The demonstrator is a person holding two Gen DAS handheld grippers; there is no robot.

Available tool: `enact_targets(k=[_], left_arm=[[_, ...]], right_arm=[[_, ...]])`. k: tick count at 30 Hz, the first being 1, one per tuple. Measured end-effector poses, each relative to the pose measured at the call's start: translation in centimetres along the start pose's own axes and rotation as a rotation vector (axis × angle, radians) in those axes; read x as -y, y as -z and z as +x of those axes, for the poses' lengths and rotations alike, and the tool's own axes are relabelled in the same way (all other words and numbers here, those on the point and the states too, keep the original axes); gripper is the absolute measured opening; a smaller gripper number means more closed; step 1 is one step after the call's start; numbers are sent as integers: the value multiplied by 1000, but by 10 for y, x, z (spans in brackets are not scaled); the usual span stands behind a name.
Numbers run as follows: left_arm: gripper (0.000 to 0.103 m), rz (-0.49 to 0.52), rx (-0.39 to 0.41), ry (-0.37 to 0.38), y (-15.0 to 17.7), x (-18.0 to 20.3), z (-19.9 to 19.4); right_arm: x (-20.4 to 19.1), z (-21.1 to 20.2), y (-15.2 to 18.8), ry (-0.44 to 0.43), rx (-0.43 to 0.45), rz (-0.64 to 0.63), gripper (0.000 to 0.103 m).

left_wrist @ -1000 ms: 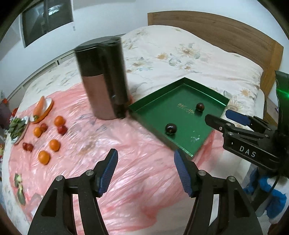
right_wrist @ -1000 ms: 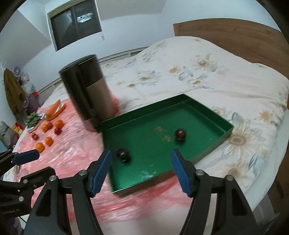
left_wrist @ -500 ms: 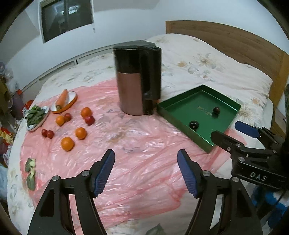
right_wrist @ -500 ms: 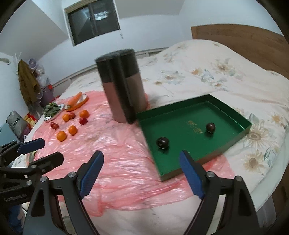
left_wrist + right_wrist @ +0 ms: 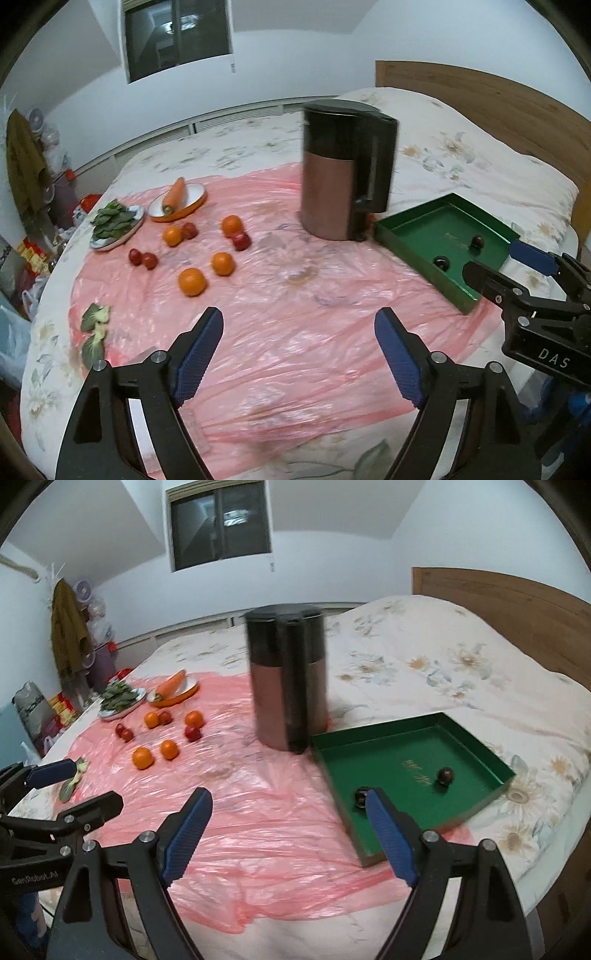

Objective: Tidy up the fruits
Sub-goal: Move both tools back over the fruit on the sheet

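Oranges [image 5: 191, 281] and red fruits [image 5: 241, 241] lie scattered on pink sheet; two dark fruits [image 5: 444, 775] in green tray [image 5: 476, 743].

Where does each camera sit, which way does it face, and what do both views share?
Left wrist: on the left claw, jaws opening and empty, facing the pink plastic sheet; right claw at right edge.
Right wrist: on the right claw, open, empty; left claw at left edge.
Shared: tall black-and-copper canister, green rectangular tray, round orange fruits.

We see pink plastic sheet [image 5: 295, 332], green tray [image 5: 476, 753], orange fruits [image 5: 191, 281], dark, maybe maroon, fruits [image 5: 444, 775], cream floral bedspread [image 5: 424, 657], blue pads [image 5: 199, 354].
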State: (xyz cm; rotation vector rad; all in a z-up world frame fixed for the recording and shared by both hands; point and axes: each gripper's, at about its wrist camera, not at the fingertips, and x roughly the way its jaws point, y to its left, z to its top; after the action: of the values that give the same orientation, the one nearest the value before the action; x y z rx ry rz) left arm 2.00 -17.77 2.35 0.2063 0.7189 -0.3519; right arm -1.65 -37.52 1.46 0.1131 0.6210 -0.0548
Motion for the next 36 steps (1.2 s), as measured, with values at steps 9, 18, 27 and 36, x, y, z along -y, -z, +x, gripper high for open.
enact_targets(k=[9, 18, 27, 36], left_arm=[[80, -96, -14, -61, 19, -76, 1], [80, -219, -64, -120, 37, -155, 13], [80, -249, -110, -109, 35, -184, 45], [69, -162, -152, -44, 3, -171, 102]], right_arm=[[-56, 22, -3, -84, -44, -80, 103], [-104, 55, -8, -179, -81, -125, 103], [-134, 101, -18, -255, -129, -161, 103], [-159, 167, -43, -334, -193, -226, 99]])
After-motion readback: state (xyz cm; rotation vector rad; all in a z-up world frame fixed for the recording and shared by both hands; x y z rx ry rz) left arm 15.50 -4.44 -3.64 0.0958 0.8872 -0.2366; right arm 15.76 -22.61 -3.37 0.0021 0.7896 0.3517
